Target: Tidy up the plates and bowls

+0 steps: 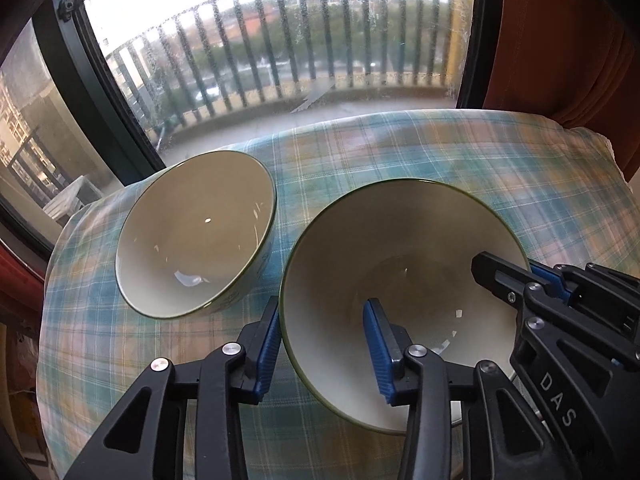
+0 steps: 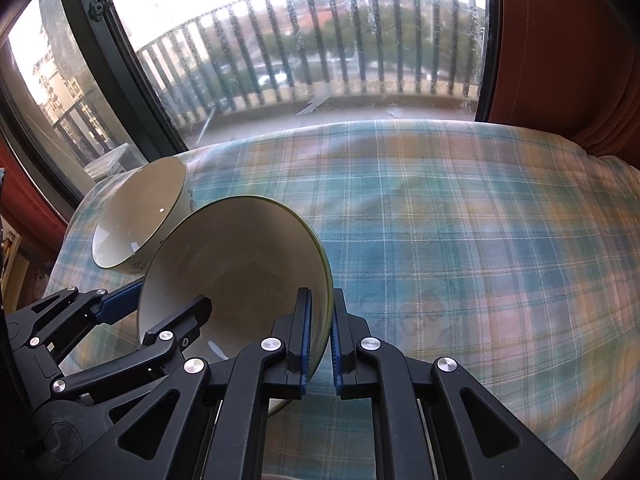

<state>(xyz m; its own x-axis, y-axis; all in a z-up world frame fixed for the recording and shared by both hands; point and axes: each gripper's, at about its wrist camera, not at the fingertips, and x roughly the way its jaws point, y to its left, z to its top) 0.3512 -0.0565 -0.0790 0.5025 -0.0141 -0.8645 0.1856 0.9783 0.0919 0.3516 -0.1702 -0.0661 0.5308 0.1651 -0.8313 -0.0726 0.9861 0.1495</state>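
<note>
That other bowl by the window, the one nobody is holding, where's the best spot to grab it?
Probably the thin rim of the far bowl, on its near edge. It sits open side up on the checked cloth, so one finger can go inside and one outside, coming down from above, just as the right gripper pinches the near bowl.

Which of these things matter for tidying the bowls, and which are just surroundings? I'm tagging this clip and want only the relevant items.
Part of the job:
- near bowl, rim between both grippers' jaws
- far bowl, standing free on the cloth
- left gripper
- right gripper

Just surroundings:
- plaid tablecloth
- window
- balcony railing
- orange curtain
</note>
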